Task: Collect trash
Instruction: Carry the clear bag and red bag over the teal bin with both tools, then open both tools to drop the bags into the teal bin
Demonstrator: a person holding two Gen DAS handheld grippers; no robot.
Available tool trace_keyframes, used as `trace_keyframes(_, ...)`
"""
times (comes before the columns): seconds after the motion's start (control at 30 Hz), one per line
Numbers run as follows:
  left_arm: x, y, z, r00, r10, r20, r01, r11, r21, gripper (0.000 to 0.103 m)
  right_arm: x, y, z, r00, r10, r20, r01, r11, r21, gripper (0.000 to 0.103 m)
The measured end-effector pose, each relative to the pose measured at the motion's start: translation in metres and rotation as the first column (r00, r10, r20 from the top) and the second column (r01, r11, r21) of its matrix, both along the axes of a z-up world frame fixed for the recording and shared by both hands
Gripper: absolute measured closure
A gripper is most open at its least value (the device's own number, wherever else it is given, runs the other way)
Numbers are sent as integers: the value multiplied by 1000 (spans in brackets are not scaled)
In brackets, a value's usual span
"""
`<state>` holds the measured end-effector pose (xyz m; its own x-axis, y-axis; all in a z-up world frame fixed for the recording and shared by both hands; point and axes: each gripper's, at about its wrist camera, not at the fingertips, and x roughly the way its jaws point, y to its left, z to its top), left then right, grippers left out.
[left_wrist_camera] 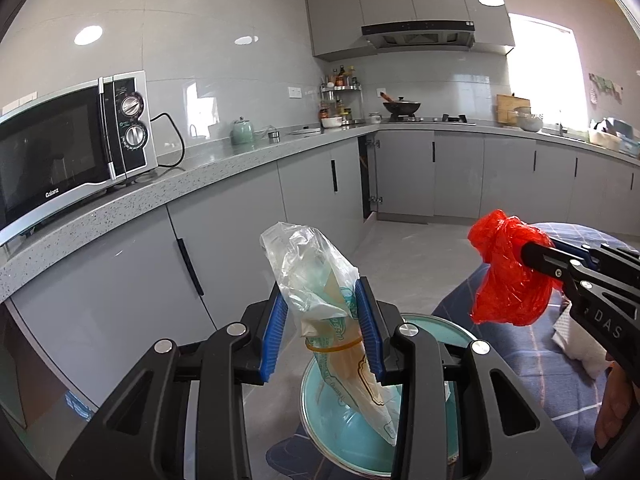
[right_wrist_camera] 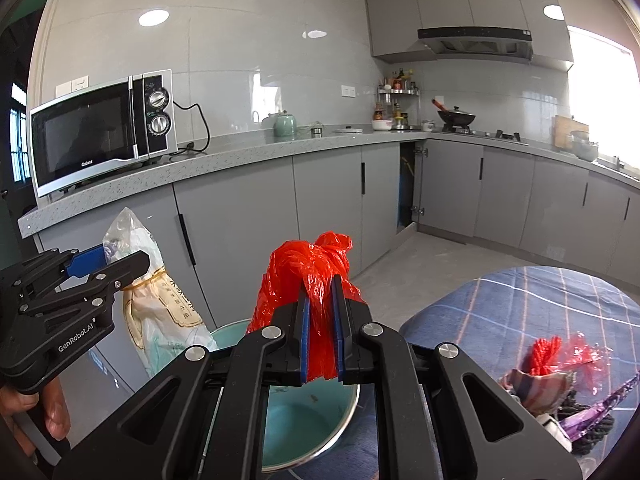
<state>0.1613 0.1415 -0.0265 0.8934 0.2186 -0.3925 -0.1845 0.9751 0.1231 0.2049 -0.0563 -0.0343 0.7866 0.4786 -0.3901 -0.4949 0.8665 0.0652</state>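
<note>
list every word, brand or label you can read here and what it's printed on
"Galanz": on the lower front of the microwave.
"GenRobot.AI": on the side of the left gripper.
"DAS": partial lettering on the side of the right gripper, the rest cut off.
Green print on the clear plastic bag: too warped to read.
Markings around the microwave dials: too small to read.
Bottle labels on the spice rack: too small to read.

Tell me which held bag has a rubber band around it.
The clear plastic bag in the left gripper; the right gripper's red bag has none.
</note>
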Motion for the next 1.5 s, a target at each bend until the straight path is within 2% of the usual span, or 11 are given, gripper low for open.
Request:
trace_keyframes(0.37,4,7,-8,1000,15,-23,-15,1000,-5,67,4,10,-9,999,32,-18,-32,999,-8,92)
trace_keyframes(0.67,7,8,-11,999,44,-30,-43,999,26,67,7,17,-13,999,35,-24,-36,999,-14,92)
trace_keyframes(1.03,8,6,-14,999,33,-38,-32,999,23,66,11,15,-19,999,34,-39,-35,999,-14,92)
trace_keyframes(1.13,8,8,-13,999,37,-34,-36,999,21,57,11,18,-19,998,44,-43,-45,999,-18,88)
trace_keyframes(1.17,8,8,-12,999,41,-29,-40,999,22,48,10,17,-21,998,44,-42,-44,999,-17,82)
trace_keyframes(1.2,7,7,-12,999,38,-27,-38,999,23,41,10,17,-21,998,45,-44,-46,999,-17,80)
trace_keyframes(1.23,7,7,-11,999,35,-25,-34,999,22,41,10,17,-22,998,44,-47,-45,999,-21,78)
trace_keyframes(1.27,7,6,-11,999,32,-26,-31,999,23,40,11,17,-23,998,40,-49,-41,999,-24,73)
trace_keyframes(1.3,8,6,-12,999,31,-27,-30,999,22,32,11,17,-23,998,36,-51,-38,999,-22,66)
trace_keyframes(1.33,8,5,-12,999,28,-27,-28,999,22,29,12,15,-24,998,35,-56,-36,999,-18,55)
trace_keyframes(1.5,8,-1,-13,999,29,-27,-28,999,36,24,8,10,-25,998,23,-58,-25,999,-27,54)
